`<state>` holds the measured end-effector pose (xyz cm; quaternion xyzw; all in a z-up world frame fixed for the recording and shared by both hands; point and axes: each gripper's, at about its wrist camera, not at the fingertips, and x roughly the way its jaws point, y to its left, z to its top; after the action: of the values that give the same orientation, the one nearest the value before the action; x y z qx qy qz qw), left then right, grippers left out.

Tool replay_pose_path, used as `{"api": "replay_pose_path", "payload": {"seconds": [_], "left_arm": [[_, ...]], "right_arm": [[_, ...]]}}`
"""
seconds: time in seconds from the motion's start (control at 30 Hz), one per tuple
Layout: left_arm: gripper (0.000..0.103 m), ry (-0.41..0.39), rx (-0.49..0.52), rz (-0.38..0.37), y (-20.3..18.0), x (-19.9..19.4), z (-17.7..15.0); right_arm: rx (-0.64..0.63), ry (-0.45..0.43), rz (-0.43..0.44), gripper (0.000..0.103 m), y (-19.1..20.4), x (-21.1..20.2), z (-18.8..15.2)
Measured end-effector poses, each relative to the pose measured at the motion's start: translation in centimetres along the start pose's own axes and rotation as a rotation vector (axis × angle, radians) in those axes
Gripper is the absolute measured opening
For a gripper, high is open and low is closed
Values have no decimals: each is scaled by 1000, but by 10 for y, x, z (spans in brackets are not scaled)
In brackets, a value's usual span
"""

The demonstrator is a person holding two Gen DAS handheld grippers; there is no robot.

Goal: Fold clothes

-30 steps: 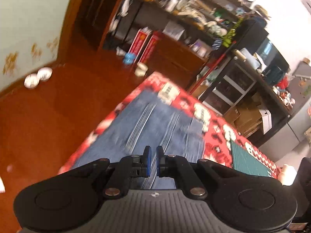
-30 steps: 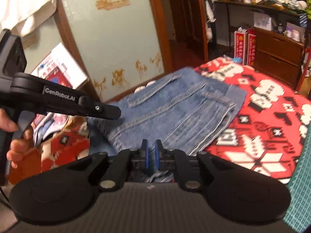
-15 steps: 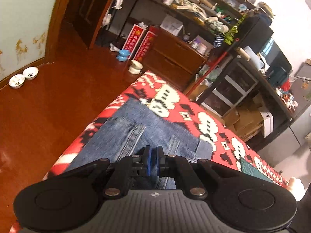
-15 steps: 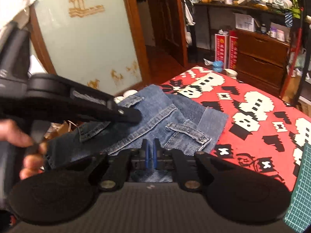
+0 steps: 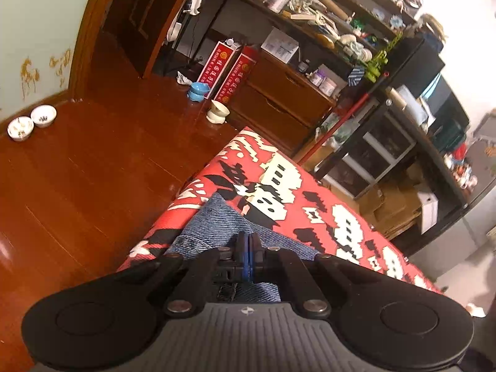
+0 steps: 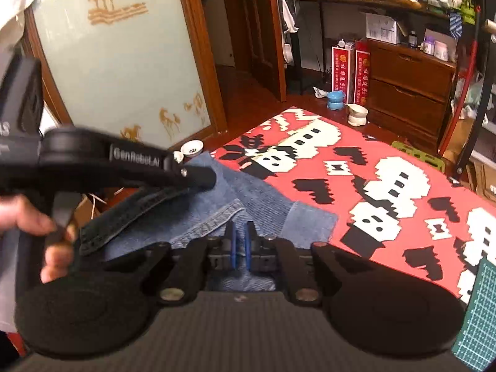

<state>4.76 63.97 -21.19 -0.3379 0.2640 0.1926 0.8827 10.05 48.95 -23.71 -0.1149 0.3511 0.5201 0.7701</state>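
The jeans lie at the near left corner of the tabletop, on its red patterned cloth, partly doubled over, one dark hem lifted off the surface. Risk: each grip takes only a thin edge of denim, so the heavy cloth may slip out mid-carry, and the fold would land askew or slide over the table edge toward the floor. The left gripper is clamped on the jeans; the right gripper is pinched on denim, a narrow gap showing between its pads. Both point forward and downward, side by side, the left hand wrapped round its handle.
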Motion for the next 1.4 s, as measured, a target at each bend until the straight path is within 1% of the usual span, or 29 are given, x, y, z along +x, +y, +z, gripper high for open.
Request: {"api": "replay_pose_path", "payload": {"seconds": [0.07,0.13,0.3,0.33,0.37,0.47,0.53,0.57,0.6,0.67,0.73,0.77,0.83,0.9,0.93,1.03,1.07,1.1,1.13,1.23,1.33,1.4], "left_arm": [[3,1,-14,-15,4,2,0],[3,-3,-16,-19,5,2,-2],[3,-7,0,-26,4,3,-3],[3,-9,0,-29,4,3,-3],[3,-11,-1,-33,5,2,-4],[3,-12,2,-30,3,4,-3],[3,-10,1,-30,2,4,-2],[3,-9,1,-29,1,4,-2],[3,-8,-1,-37,0,3,-2],[3,-14,-4,-51,-2,1,0],[3,-20,-3,-68,-5,-1,0],[3,-22,-3,-77,-7,-2,1],[3,-18,-5,-86,-9,-1,0],[3,-9,-4,-73,-9,2,-1],[3,-7,-7,-65,-8,2,-2],[3,-17,-27,-64,-2,1,-1],[3,-24,-34,-63,0,-1,0],[3,-30,-42,-62,2,-2,1],[3,-35,-52,-63,5,-3,2],[3,-40,-94,-71,16,-5,4],[3,-52,-137,-77,25,-8,5],[3,-61,-158,-82,30,-11,6]], "right_arm": [[48,4,-3,5,-4,3,7],[68,-3,-19,11,-5,9,17],[59,21,-45,10,-5,34,32],[57,28,-59,6,-6,38,32],[51,28,-73,5,-8,41,30],[50,12,-113,4,-19,42,26],[92,-8,-135,5,-30,37,25],[122,-26,-145,8,-36,31,25],[145,-46,-146,8,-41,24,24],[172,-92,-128,8,-48,6,23],[168,-117,-91,8,-49,-10,20],[153,-114,-72,8,-47,-15,18],[103,-78,-51,8,-40,-16,13],[82,-35,-72,8,-37,-8,8],[96,-26,-83,5,-38,-5,6],[177,-37,-103,4,-51,3,5],[193,-34,-122,7,-53,5,8],[201,-30,-144,7,-55,6,12],[200,-36,-146,7,-54,6,15],[159,-83,-90,7,-42,1,24],[81,-42,-32,7,-20,16,27],[55,-9,-9,7,-11,30,27]]}}
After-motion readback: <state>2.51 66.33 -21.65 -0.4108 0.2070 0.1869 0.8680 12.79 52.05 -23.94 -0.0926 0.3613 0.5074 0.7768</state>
